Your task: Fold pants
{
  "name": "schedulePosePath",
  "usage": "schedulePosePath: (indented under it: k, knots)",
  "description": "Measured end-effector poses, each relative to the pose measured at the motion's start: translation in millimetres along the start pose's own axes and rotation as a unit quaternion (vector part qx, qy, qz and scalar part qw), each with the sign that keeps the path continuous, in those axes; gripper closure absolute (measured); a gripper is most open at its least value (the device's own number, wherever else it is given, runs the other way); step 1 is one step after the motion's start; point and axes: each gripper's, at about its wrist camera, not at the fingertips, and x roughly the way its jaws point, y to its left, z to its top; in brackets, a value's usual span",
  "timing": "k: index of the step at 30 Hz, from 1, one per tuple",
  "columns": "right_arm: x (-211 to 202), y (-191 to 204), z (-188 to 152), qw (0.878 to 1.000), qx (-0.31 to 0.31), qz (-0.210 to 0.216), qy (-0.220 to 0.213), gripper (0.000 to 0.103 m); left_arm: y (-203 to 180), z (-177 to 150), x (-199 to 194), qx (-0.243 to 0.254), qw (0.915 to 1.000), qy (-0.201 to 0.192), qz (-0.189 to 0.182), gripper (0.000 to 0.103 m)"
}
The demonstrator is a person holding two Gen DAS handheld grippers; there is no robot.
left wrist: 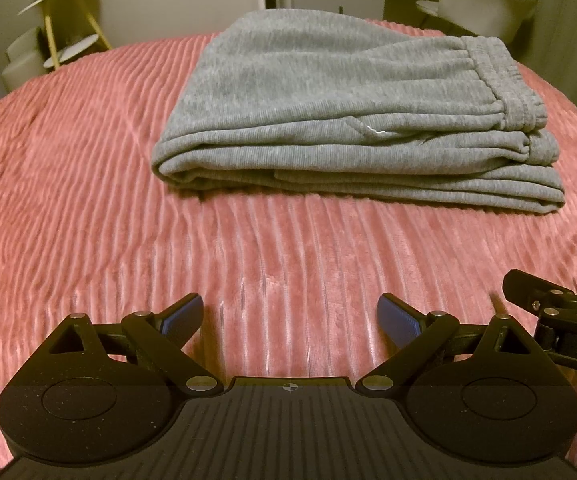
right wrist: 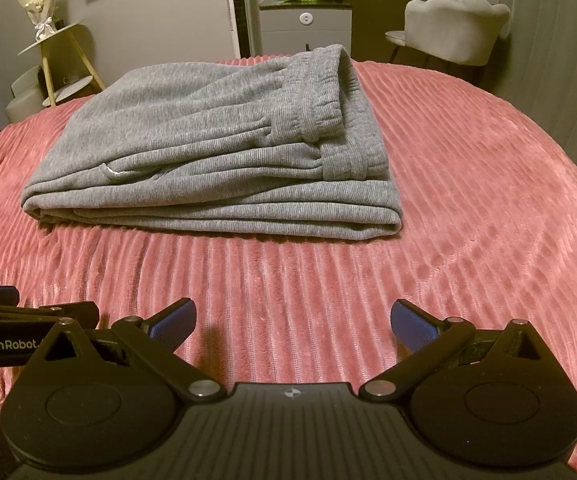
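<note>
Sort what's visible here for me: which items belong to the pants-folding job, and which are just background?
Part of the job:
- grey pants, folded in a stack on the pink bedspread
- left gripper, jaws open, holding nothing
- right gripper, jaws open, holding nothing

Just lying about:
- grey chair
- tiered side stand with a bouquet
- grey cabinet

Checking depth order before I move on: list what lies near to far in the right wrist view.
right gripper → pink bedspread → folded grey pants → grey chair and cabinet at the back wall.
</note>
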Motion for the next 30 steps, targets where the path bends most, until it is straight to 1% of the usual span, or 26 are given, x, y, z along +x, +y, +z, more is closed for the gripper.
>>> schedulePosePath:
  k: [30]
  knots:
    - [0.1, -0.3, -0.7, 1.000, 0.003, 0.000, 0.003, 0.000, -1.3, -1.2, 1.4, 0.005, 1.0000, 0.006, 0.001, 0.006]
